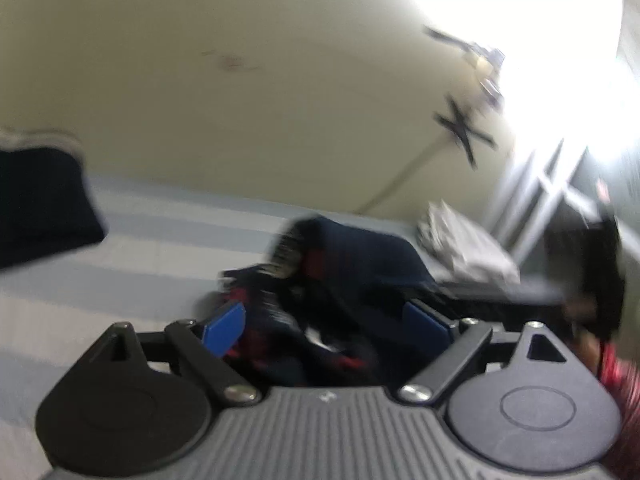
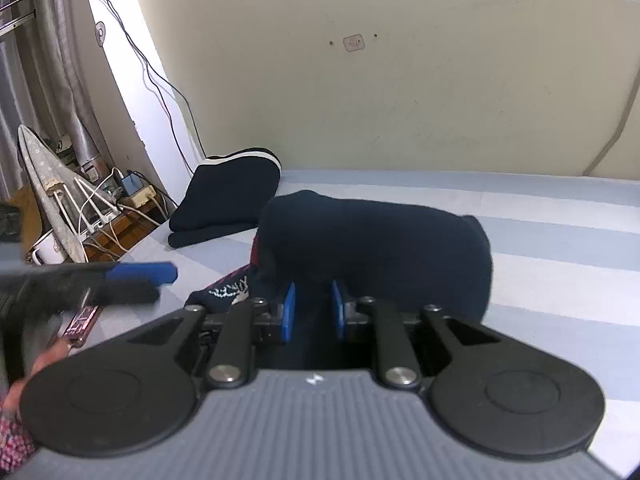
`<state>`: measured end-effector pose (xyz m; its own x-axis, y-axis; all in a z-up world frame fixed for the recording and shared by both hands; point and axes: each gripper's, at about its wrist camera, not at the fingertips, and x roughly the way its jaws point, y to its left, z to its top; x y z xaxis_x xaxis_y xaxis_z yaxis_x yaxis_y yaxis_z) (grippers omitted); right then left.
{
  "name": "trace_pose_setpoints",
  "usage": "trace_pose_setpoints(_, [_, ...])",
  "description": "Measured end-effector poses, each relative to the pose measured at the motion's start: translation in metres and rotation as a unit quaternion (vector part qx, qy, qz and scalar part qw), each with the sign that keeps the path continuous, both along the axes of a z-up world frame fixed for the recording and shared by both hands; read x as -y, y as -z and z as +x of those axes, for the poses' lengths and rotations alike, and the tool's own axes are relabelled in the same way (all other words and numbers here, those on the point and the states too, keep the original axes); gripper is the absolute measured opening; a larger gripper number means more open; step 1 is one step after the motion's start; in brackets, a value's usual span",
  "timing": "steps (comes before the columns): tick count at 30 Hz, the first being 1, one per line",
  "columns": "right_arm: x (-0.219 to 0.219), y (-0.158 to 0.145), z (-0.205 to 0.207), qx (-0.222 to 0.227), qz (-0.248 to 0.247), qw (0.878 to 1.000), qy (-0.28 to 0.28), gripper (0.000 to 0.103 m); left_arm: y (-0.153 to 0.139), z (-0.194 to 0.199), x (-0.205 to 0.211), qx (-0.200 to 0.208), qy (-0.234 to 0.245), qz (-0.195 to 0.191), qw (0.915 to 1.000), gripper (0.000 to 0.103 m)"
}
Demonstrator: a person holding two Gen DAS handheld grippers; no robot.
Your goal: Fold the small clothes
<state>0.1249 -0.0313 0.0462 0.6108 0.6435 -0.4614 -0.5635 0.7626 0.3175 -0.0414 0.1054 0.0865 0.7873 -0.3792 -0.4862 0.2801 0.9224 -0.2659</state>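
Note:
A navy patterned garment (image 2: 372,240) with red and white motifs lies bunched on the blue-striped bed sheet (image 2: 560,240); it also shows, blurred, in the left wrist view (image 1: 352,280). My right gripper (image 2: 313,312) is shut on a fold of this garment, its blue pads close together with dark cloth between them. My left gripper (image 1: 326,320) is open, its blue pads wide apart on either side of the garment's crumpled edge; it also shows in the right wrist view (image 2: 140,276) at the left, blurred.
A folded navy garment with a white band (image 2: 228,196) lies at the bed's far left corner; it also shows in the left wrist view (image 1: 40,200). An ironing board (image 2: 52,184), cables and a power strip stand beside the bed. A cream wall (image 2: 400,80) runs behind.

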Motion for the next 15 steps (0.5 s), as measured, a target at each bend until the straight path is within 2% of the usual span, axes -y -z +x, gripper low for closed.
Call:
trace_pose_setpoints(1, [0.000,-0.001,-0.001,0.003,-0.001,1.000,0.000,0.022,0.003,0.001,0.013,0.002,0.006,0.028,0.9996,0.088])
trace_pose_setpoints(2, [0.000,-0.002,-0.003,0.003,-0.002,1.000,0.000,0.022,0.007,0.004,0.023,-0.002,0.007,0.056,0.9984,0.083])
trace_pose_setpoints(4, [0.002,-0.005,-0.002,0.001,-0.002,1.000,-0.001,0.023,0.019,0.017,0.033,-0.025,-0.010,0.099,0.9947,0.048])
trace_pose_setpoints(5, [0.001,-0.007,-0.003,-0.001,-0.003,1.000,-0.002,0.024,0.023,0.020,0.031,-0.039,-0.017,0.104,0.9937,0.027])
trace_pose_setpoints(9, [-0.010,-0.013,0.004,0.004,-0.008,1.000,-0.016,0.024,0.018,0.003,-0.005,-0.045,-0.018,0.030,0.9984,0.010])
trace_pose_setpoints(10, [-0.016,-0.015,0.006,0.006,-0.011,1.000,-0.022,0.024,0.013,-0.002,-0.015,-0.041,-0.020,0.017,0.9988,0.010])
trace_pose_setpoints(13, [-0.039,-0.014,0.019,-0.003,-0.013,0.999,-0.044,0.024,0.009,-0.018,-0.028,-0.029,-0.035,0.007,0.9989,0.010])
trace_pose_setpoints(15, [-0.060,-0.005,0.031,-0.030,-0.013,0.997,-0.073,0.022,0.015,-0.023,-0.033,-0.036,-0.044,0.006,0.9984,0.010])
